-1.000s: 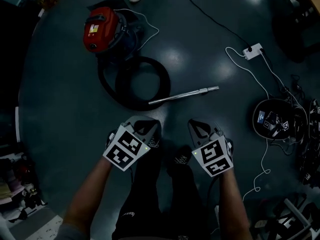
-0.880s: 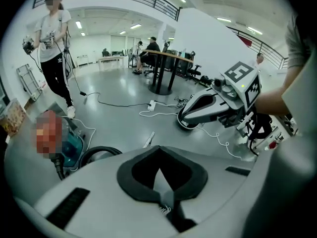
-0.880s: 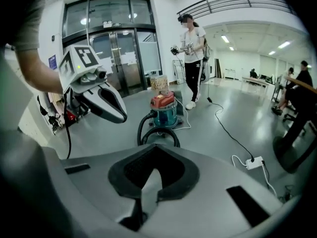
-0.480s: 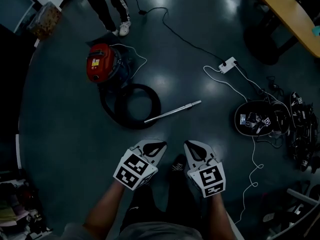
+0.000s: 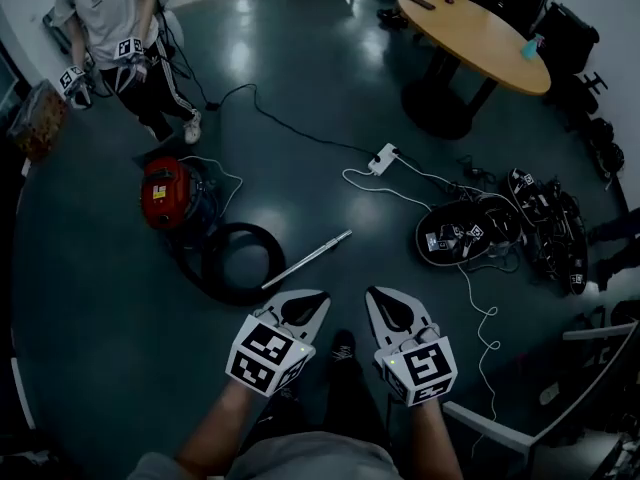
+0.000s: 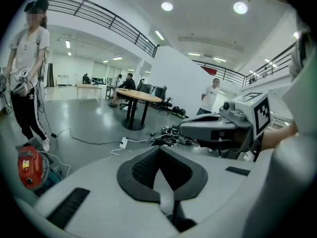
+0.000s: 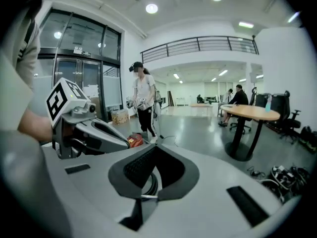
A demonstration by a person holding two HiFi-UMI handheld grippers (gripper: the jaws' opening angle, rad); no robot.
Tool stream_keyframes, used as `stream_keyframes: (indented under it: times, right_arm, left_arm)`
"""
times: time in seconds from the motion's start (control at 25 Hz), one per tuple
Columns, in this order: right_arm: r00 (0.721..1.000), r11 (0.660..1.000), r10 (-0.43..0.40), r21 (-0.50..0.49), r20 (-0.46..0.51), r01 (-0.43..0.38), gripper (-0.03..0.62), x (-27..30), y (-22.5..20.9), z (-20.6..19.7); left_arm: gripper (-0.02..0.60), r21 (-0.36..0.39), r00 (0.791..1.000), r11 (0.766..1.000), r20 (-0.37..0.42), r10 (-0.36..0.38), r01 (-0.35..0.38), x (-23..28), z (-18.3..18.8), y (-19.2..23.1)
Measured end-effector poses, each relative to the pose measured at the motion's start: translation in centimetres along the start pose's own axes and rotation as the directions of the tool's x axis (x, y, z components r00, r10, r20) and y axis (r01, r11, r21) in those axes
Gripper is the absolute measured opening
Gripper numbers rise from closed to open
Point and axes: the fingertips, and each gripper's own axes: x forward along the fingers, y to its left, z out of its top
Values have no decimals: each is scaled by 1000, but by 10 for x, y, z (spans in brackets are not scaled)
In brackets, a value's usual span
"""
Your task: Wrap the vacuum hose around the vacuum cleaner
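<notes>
The red vacuum cleaner (image 5: pixel 165 193) stands on the dark floor at the left. Its black hose (image 5: pixel 232 296) lies in a loose loop on the floor just in front of it. A metal tube (image 5: pixel 305 260) runs from the loop toward the right. My left gripper (image 5: pixel 312 303) and right gripper (image 5: pixel 376 300) hang side by side nearer to me, both shut and empty, a good way short of the hose. The left gripper view shows the vacuum (image 6: pixel 27 166) low at the left. In the right gripper view the vacuum (image 7: pixel 133 140) sits beyond the jaws, with the hose (image 7: pixel 152 185) showing below them.
A person (image 5: pixel 110 18) wearing grippers stands behind the vacuum. A round wooden table (image 5: pixel 470 28) is at the back right. A white power strip (image 5: pixel 383 158) with cables lies mid-floor, and a pile of black gear (image 5: pixel 455 233) sits to the right.
The head view has tipped upward: the vacuum and hose slid left in the picture, and the person and the table came into sight. Both grippers stayed shut, side by side.
</notes>
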Motion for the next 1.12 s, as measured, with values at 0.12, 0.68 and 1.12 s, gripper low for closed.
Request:
stream_keyframes:
  times: [0.12, 0.68, 1.12]
  right_arm:
    - [994, 997, -75, -21, 82, 77, 4, -32, 17, 31]
    - [924, 980, -194, 17, 329, 200, 5, -129, 89, 119]
    - [903, 981, -178, -6, 391, 196, 5, -148, 107, 149]
  left_arm:
    - [6, 75, 999, 997, 25, -29, 27, -25, 18, -21]
    - [6, 251, 966, 961, 197, -166, 114, -130, 87, -101]
    - [6, 296, 949, 948, 250, -193, 115, -153, 113, -122]
